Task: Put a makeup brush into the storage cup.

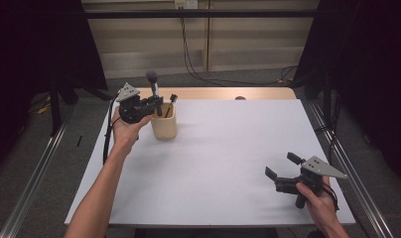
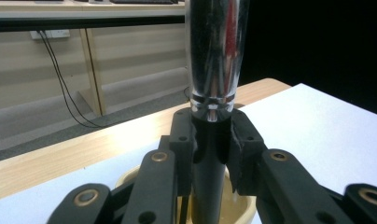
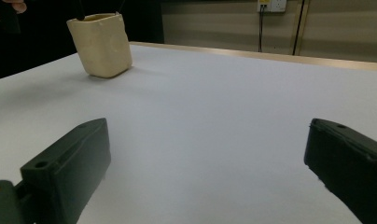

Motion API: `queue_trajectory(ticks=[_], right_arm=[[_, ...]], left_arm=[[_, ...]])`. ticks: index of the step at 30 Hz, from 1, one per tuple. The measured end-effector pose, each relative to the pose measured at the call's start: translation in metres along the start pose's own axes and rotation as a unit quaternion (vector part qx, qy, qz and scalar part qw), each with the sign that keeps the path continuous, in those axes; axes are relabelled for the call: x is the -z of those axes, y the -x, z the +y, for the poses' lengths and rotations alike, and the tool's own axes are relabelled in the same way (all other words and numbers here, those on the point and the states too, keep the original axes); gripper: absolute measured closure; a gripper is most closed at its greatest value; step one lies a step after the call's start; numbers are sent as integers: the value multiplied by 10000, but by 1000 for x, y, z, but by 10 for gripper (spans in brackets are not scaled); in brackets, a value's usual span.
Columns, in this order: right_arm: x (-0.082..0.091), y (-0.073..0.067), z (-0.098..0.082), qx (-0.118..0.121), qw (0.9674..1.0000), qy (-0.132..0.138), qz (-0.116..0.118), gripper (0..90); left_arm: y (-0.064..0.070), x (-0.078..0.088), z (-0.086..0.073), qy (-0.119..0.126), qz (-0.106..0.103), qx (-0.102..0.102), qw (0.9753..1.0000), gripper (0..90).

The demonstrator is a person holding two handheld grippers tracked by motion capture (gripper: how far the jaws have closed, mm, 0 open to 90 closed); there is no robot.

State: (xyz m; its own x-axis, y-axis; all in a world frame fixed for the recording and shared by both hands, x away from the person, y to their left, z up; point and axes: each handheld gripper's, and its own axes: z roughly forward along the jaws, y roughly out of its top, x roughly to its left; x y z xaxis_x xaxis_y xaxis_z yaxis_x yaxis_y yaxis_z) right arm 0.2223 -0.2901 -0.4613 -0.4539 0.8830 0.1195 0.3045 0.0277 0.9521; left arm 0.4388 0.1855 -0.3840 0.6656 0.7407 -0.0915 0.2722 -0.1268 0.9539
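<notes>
A makeup brush [image 1: 154,89] stands upright in the upper left of the high view, its lower end inside a cream cup [image 1: 165,124]. The left gripper [image 1: 158,105] pinches its dark handle just below the chrome ferrule. At lower right, the right gripper [image 1: 280,166] rests spread wide over the white bench [image 1: 228,158], holding nothing.
</notes>
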Motion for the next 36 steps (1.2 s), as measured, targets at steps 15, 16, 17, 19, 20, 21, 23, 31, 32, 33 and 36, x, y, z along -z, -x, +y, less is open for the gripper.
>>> queue_trajectory(ticks=[15, 16, 17, 19, 20, 21, 23, 31, 32, 33, 36], right_arm=[[0, 0, -1, 18, 10000, -40, 11, 1], [0, 1, -1, 2, 10000, -37, 4, 1], [0, 1, -1, 2, 10000, -47, -3, 1], [1, 2, -1, -4, 10000, -42, -9, 1], [1, 2, -1, -5, 10000, -42, -22, 1], [1, 2, -1, -16, 10000, -46, -26, 1], [1, 1, -1, -25, 10000, -31, -35, 1], [1, 1, -1, -3, 10000, -44, -9, 1], [1, 1, -1, -2, 10000, -44, -10, 1], [1, 1, -1, -1, 10000, -42, -10, 1], [1, 0, -1, 3, 10000, -48, 0, 2]], left_arm=[[0, -5, -12, -150, 72, 3, 9999, 746], [-1, -6, -14, -174, 82, -6, 9998, 746], [-1, -7, -15, -203, 83, 1, 9998, 747], [-1, -7, -17, -247, 61, -23, 9997, 746], [0, -8, -18, -235, 49, -6, 9997, 746], [0, -8, -19, -257, 48, -13, 9997, 746], [0, -8, -21, -282, 32, -21, 9996, 746], [0, -11, -25, -347, 33, -24, 9994, 746], [0, -11, -26, -357, 30, -21, 9994, 746], [0, -12, -26, -377, 24, -36, 9993, 746], [0, -12, -28, -404, 79, -98, 9991, 746]])
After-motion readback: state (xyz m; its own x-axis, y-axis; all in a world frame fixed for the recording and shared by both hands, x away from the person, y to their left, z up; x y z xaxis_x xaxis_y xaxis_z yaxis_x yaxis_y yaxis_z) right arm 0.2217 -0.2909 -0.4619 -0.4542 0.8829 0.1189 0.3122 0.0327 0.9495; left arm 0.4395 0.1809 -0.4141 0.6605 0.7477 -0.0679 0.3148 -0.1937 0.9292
